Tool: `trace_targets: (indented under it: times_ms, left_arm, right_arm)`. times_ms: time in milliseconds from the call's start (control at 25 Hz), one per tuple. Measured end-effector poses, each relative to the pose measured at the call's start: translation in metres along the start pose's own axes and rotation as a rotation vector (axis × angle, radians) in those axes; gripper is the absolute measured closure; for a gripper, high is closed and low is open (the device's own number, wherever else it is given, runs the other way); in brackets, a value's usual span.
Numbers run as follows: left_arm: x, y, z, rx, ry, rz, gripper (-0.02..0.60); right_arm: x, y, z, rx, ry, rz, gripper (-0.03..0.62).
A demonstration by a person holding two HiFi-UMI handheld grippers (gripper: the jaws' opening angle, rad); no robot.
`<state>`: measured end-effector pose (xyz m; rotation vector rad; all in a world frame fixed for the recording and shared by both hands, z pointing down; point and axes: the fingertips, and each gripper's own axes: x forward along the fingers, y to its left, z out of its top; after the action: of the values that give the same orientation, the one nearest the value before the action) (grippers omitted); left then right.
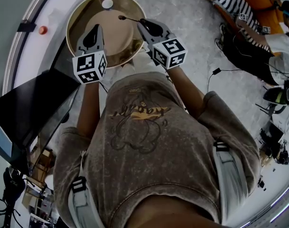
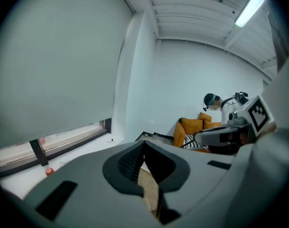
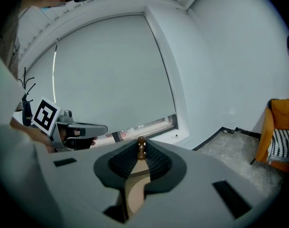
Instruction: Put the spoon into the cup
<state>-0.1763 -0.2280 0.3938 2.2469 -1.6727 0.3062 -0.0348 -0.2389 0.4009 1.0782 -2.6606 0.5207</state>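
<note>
The left hand-held gripper [image 1: 94,30] hovers over the round bench [image 1: 82,13], its jaws together with nothing between them. The white cup [image 1: 107,3] stands on the bench just ahead and to its right. The right hand-held gripper [image 1: 144,23] is clamped on the spoon [image 1: 129,19], whose dark end juts past its tips towards the cup

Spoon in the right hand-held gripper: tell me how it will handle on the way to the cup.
The spoon looks stiff: it juts straight out of the right hand-held gripper without sagging. Thin and seemingly wooden, it is probably light. Pinched at one narrow spot, it may swivel if bumped on the cup.
</note>
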Motion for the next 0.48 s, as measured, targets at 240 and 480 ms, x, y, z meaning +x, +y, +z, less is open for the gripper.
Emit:
trace_targets:
  times_ms: [240, 480]
  left_arm:
    - [0.012, 0.002, -0.002, -0.009, 0.007, 0.012, 0.565]
    - [0.02, 0.003, -0.005, -0.022, 0.022, 0.022, 0.565]
  right_arm:
    - [0.011, -0.007, -0.003, 0.01, 0.01, 0.014, 0.537]
    - [0.021, -0.015, -0.001, 0.012, 0.019, 0.023, 0.537]
